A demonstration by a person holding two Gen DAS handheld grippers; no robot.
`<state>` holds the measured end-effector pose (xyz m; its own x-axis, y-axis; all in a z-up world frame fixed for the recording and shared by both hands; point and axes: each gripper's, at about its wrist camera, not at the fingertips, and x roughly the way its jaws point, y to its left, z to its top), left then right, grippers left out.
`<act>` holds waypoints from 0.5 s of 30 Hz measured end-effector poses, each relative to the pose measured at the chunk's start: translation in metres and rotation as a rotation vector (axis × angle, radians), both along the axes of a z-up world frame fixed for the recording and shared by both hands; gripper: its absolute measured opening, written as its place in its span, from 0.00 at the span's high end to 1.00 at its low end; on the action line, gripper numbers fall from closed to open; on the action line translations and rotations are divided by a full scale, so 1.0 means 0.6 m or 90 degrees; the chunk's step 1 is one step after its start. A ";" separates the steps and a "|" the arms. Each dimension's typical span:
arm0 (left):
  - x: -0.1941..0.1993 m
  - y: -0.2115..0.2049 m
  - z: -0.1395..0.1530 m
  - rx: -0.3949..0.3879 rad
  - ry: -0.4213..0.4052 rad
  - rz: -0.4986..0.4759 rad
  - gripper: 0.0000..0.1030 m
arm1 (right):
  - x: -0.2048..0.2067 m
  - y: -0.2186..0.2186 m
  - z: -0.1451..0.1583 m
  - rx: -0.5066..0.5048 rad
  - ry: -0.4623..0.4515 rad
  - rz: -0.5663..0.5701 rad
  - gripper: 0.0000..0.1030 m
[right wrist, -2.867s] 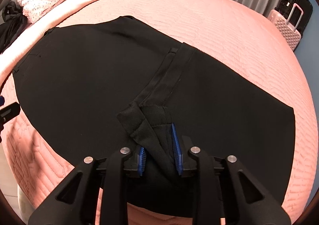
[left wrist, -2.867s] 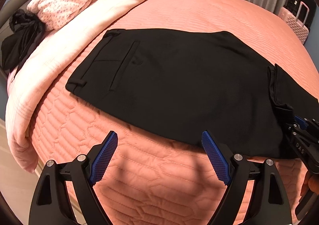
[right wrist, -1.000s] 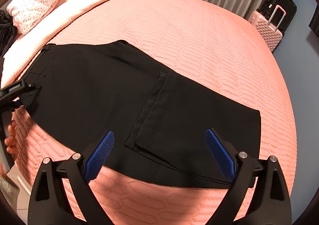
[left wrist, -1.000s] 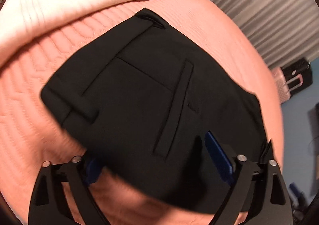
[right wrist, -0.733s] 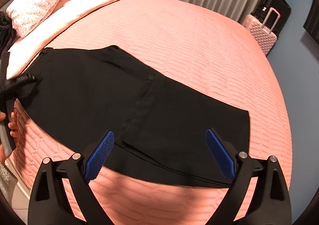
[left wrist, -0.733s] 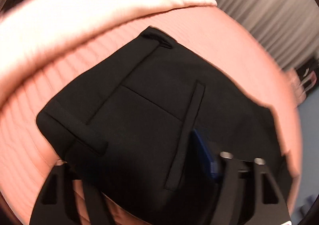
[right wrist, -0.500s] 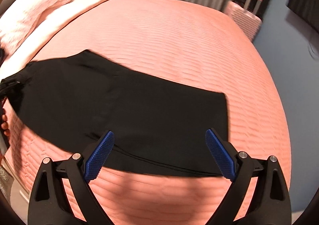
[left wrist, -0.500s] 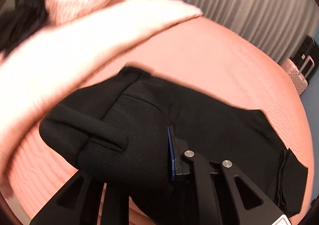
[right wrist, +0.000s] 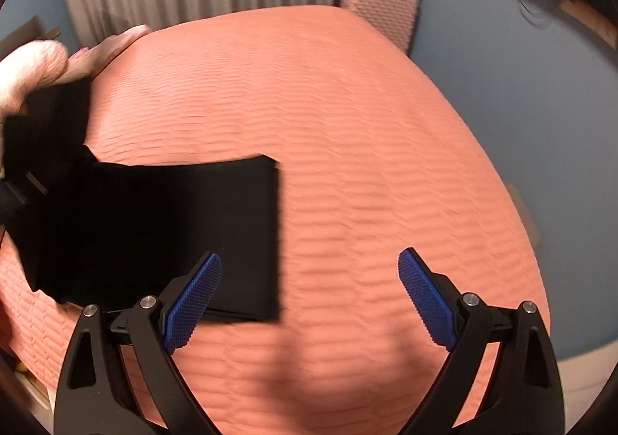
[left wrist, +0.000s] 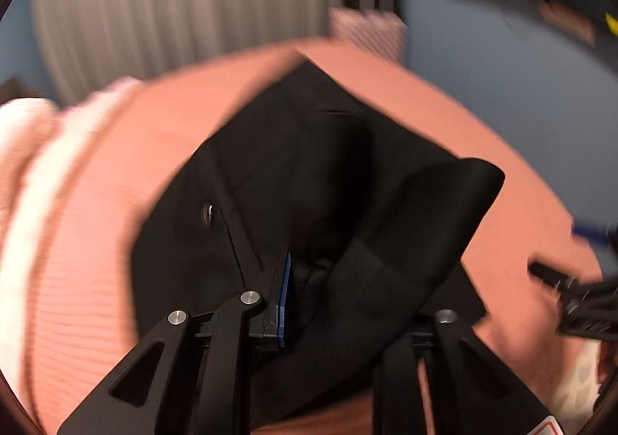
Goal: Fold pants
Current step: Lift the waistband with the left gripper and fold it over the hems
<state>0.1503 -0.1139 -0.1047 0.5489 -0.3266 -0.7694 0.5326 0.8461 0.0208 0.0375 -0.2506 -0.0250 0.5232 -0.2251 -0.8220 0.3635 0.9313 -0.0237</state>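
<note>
On the coral quilted bed [right wrist: 347, 126], black pants [right wrist: 162, 234] lie partly folded. Left gripper [left wrist: 328, 303] jaws, opening slightly, pinch the waistband fabric; right gripper [right wrist: 309, 300] jaws gape wide, holding nothing.

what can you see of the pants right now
The pants are black, matte woven cloth, partly folded on the salmon quilted bed. Their waistband end, with a metal button and fly seam, is lifted and bunched between the left gripper pads, whose jaws are opening slightly. The far folded edge lies flat and square. The open right gripper hovers clear.
</note>
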 end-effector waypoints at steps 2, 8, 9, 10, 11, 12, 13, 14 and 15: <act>0.002 -0.066 -0.101 0.032 0.117 -0.005 0.77 | -0.019 -0.032 -0.010 0.012 0.007 -0.016 0.11; -0.029 -0.115 -0.111 0.111 0.047 0.056 0.78 | -0.062 -0.102 -0.023 0.043 0.000 -0.044 0.11; -0.032 -0.112 -0.103 0.096 0.057 0.060 0.78 | -0.063 -0.109 -0.028 0.052 0.000 -0.045 0.11; -0.039 -0.109 -0.095 0.078 0.063 0.062 0.78 | -0.065 -0.117 -0.034 0.062 -0.001 -0.047 0.11; -0.038 -0.102 -0.085 0.058 0.070 0.065 0.77 | -0.064 -0.118 -0.036 0.067 -0.002 -0.047 0.11; -0.035 -0.093 -0.078 0.033 0.080 0.069 0.77 | -0.063 -0.116 -0.038 0.072 -0.007 -0.044 0.11; -0.032 -0.095 -0.077 0.027 0.087 0.069 0.77 | -0.059 -0.114 -0.042 0.074 -0.007 -0.038 0.11; -0.029 -0.098 -0.082 0.038 0.094 0.064 0.76 | -0.052 -0.116 -0.046 0.077 0.000 -0.032 0.11; -0.031 -0.092 -0.084 0.048 0.097 0.065 0.76 | -0.046 -0.112 -0.051 0.086 0.009 -0.027 0.11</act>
<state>0.1316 -0.1693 -0.1551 0.4510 -0.2143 -0.8664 0.4464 0.8947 0.0111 0.0101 -0.3176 -0.0557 0.5036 -0.1333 -0.8536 0.4036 0.9099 0.0960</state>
